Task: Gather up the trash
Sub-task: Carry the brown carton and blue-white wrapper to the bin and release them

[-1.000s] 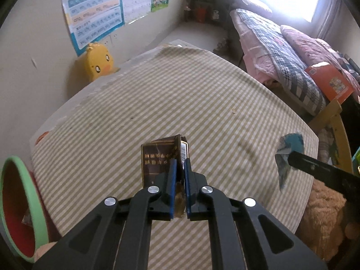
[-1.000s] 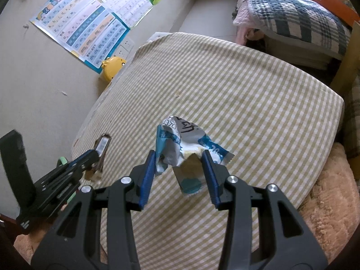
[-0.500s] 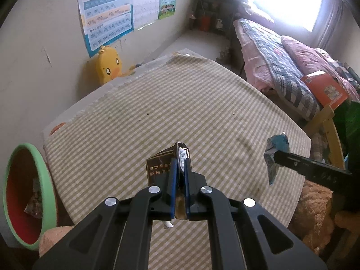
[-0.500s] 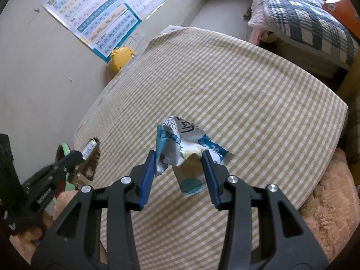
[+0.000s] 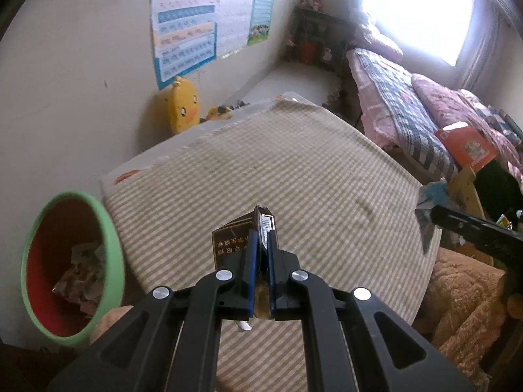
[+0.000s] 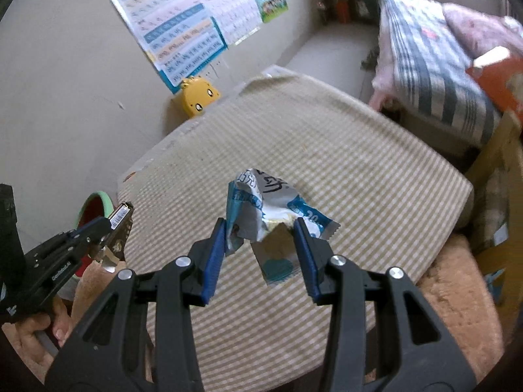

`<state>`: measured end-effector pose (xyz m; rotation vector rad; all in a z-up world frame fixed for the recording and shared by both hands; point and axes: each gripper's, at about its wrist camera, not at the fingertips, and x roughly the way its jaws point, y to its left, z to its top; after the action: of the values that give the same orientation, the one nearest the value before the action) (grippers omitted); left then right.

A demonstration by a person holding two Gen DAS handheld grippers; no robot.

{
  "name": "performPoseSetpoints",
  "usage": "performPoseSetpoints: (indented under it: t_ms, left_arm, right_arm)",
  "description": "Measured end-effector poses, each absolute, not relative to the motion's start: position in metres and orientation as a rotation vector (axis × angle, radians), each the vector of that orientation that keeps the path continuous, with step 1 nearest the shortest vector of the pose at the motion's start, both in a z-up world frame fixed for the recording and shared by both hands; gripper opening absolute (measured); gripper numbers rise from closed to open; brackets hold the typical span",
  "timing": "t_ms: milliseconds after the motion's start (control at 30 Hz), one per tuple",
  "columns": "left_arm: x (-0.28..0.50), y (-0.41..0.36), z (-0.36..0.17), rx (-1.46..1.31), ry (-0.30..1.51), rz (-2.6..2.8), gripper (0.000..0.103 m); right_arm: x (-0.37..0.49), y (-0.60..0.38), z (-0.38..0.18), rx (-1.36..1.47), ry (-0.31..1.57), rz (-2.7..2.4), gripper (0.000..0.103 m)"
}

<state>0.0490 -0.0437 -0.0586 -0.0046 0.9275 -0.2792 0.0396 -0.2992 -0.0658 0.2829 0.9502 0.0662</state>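
Already, crumpled wrappers (image 5: 83, 277) lie inside the green-rimmed bin (image 5: 112, 258).

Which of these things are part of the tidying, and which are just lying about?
Part of the job:
dark carton in left tongs
crumpled wrapper in right tongs
green bin

Lying about:
yellow duck toy
wall posters
bed

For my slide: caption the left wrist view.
Left gripper shut on a dark carton, near the green bin beside the table.

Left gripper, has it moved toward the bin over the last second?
Yes. The left gripper, shut on the dark box, has shifted left toward the green bin, which now fills more of its view.
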Motion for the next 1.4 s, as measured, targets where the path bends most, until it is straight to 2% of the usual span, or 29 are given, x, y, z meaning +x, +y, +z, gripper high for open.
performPoseSetpoints:
  t_ms: [333,600,1000,1400]
  left_arm:
    - [0.041,0.020,-0.044,-0.094,0.860,-0.204,0.003]
    - [0.033,0.092,-0.054,-0.167,0.855,-0.088,0.003]
    - [0.016,0.182,-0.084,-0.241,0.898,0.074,0.003]
    - [0.027,0.208,-0.109,-0.280,0.944,0.136,0.003]
  right_arm:
    - [0.041,-0.227,-0.024,0.120,0.905,0.137,0.041]
    - [0.053,-0.151,-0.011,0.010,0.909,0.247,0.042]
    - [0.060,-0.059,-0.028,-0.100,0.976,0.384,0.041]
    - [0.068,-0.035,-0.047,-0.035,1.056,0.459,0.042]
